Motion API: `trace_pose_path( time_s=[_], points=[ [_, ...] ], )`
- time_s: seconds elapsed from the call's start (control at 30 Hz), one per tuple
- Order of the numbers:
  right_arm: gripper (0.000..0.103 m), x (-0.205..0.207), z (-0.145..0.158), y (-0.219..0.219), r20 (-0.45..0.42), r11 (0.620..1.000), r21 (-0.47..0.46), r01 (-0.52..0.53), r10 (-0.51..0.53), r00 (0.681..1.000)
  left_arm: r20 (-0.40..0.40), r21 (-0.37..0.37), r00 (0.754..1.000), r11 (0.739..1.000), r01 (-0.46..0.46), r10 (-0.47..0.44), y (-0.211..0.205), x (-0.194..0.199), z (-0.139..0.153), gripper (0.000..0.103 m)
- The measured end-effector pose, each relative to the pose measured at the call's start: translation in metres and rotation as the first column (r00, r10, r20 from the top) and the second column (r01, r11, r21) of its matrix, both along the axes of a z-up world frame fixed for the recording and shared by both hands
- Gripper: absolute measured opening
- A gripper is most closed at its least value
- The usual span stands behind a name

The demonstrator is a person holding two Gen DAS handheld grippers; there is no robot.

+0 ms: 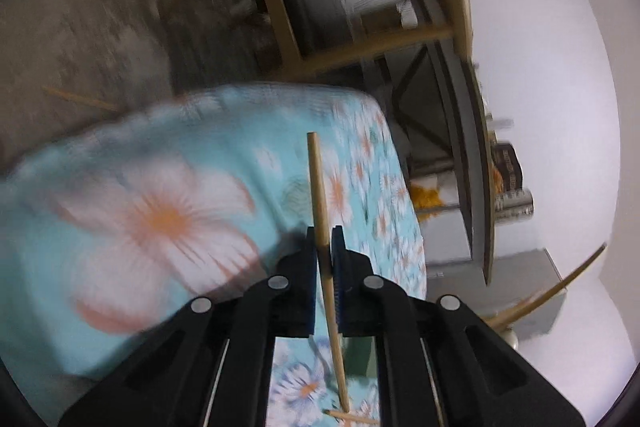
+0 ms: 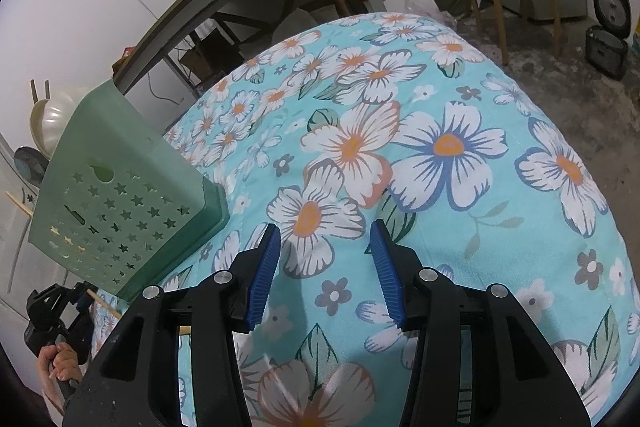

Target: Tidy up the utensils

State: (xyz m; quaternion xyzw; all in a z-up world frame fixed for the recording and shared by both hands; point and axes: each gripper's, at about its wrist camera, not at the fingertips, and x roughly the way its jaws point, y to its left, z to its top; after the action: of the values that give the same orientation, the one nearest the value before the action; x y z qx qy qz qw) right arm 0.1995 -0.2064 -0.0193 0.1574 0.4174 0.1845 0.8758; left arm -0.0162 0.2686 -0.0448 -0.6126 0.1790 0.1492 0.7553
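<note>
**Chopstick gripped, holder not yet reached**

A single wooden chopstick (image 1: 320, 195) is seen clamped between the blue pads of the left gripper (image 1: 325, 239), whose jaws are closed tightly on it. In the left wrist view the stick's long axis runs almost vertically through the frame, one end pointing toward the top centre and the other passing down between the fingers toward the bottom edge. Another chopstick (image 1: 352, 417) is visible at the bottom of that frame on the floral cloth (image 1: 160, 219).

The pick-up step is judged to be complete. The next move would call for the stick to be carried to the green perforated holder (image 2: 116, 211), seen at the left of the right wrist view, and tipped upright over its opening.

The right gripper (image 2: 325, 267) is held half open above the cloth, with nothing between its pads.
</note>
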Motion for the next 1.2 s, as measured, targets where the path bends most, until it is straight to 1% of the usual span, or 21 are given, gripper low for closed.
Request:
trace_pose_path(
  time_s=[0.1,0.2,0.3,0.37,0.4,0.5,0.53,0.6,0.67,0.7,0.77,0.8,0.83,0.87,0.9,0.93,1.0,1.07,1.13,1.17,1.2],
  points=[
    [0.045,-0.001,0.001,0.0,0.004,1.0,-0.01,-0.001,0.001,1.0,-0.001,0.071,0.999,0.997,-0.042,0.043,0.014,-0.017,0.015,0.006],
    [0.045,-0.003,0.003,0.002,0.015,1.0,-0.02,0.002,-0.002,1.0,-0.003,0.168,0.998,0.984,-0.056,0.057,0.023,-0.031,0.033,0.006],
    [0.045,-0.015,0.014,0.007,0.092,0.997,-0.066,0.026,-0.02,0.996,-0.013,0.274,0.999,0.961,-0.043,0.049,0.024,-0.039,0.051,0.006],
    [0.045,-0.025,0.024,0.018,0.159,0.995,-0.102,-0.001,0.018,0.987,-0.019,0.312,0.999,0.95,-0.027,0.035,0.025,-0.041,0.057,0.006],
    [0.045,-0.028,0.028,0.024,0.182,0.992,-0.124,-0.023,0.045,0.982,-0.022,0.325,0.999,0.946,-0.019,0.028,0.025,-0.04,0.059,0.007],
    [0.045,-0.047,0.037,0.067,0.243,0.959,-0.228,-0.168,0.223,0.944,-0.024,0.31,1.0,0.951,-0.006,0.014,0.029,-0.041,0.056,0.007],
    [0.045,-0.051,0.038,0.078,0.246,0.952,-0.237,-0.193,0.251,0.936,-0.025,0.302,1.0,0.953,-0.002,0.011,0.03,-0.042,0.055,0.007],
    [0.045,-0.059,0.037,0.1,0.224,0.939,-0.197,-0.282,0.323,0.92,-0.021,0.291,1.0,0.957,0.002,0.005,0.032,-0.044,0.053,0.007],
    [0.045,-0.067,0.032,0.129,0.173,0.903,-0.174,-0.392,0.42,0.891,-0.018,0.276,1.0,0.961,0.002,0.003,0.035,-0.046,0.051,0.007],
    [0.045,-0.07,0.031,0.14,0.16,0.886,-0.191,-0.423,0.453,0.877,-0.02,0.272,1.0,0.962,0.003,0.003,0.037,-0.048,0.051,0.007],
    [0.045,-0.081,0.025,0.17,0.138,0.824,-0.281,-0.493,0.543,0.829,-0.02,0.268,1.0,0.963,0.004,0.002,0.039,-0.051,0.05,0.007],
    [0.045,-0.085,0.021,0.182,0.117,0.786,-0.307,-0.536,0.59,0.799,-0.022,0.269,1.0,0.963,0.006,0.0,0.041,-0.053,0.05,0.007],
    [0.046,-0.087,0.019,0.188,0.105,0.766,-0.314,-0.56,0.615,0.782,-0.022,0.27,1.0,0.963,0.007,-0.001,0.042,-0.054,0.05,0.007],
    [0.054,-0.09,0.016,0.195,0.091,0.743,-0.322,-0.586,0.641,0.763,-0.022,0.27,1.0,0.963,0.006,0.0,0.044,-0.055,0.05,0.007],
    [0.06,-0.094,0.012,0.203,0.072,0.707,-0.343,-0.619,0.676,0.733,-0.022,0.271,1.0,0.963,0.003,0.003,0.046,-0.057,0.05,0.007],
    [0.061,-0.096,0.008,0.209,0.06,0.681,-0.366,-0.635,0.697,0.714,-0.024,0.27,1.0,0.963,0.001,0.006,0.047,-0.058,0.05,0.007],
    [0.062,-0.098,0.003,0.22,0.029,0.647,-0.413,-0.641,0.713,0.7,-0.017,0.255,1.0,0.967,-0.008,0.013,0.048,-0.061,0.048,0.007],
    [0.061,-0.097,0.001,0.225,0.018,0.635,-0.44,-0.635,0.713,0.7,-0.012,0.234,1.0,0.972,-0.005,0.008,0.05,-0.061,0.046,0.007],
    [0.053,-0.099,0.0,0.228,0.017,0.626,-0.457,-0.632,0.716,0.698,-0.008,0.221,1.0,0.975,0.008,-0.007,0.049,-0.06,0.044,0.007],
    [0.046,-0.101,0.001,0.228,0.021,0.623,-0.46,-0.633,0.72,0.693,-0.01,0.219,1.0,0.976,0.017,-0.015,0.047,-0.058,0.044,0.007],
    [0.035,-0.103,0.002,0.229,0.022,0.621,-0.463,-0.633,0.722,0.692,-0.013,0.218,1.0,0.976,0.025,-0.022,0.046,-0.056,0.043,0.007]
  ],
)
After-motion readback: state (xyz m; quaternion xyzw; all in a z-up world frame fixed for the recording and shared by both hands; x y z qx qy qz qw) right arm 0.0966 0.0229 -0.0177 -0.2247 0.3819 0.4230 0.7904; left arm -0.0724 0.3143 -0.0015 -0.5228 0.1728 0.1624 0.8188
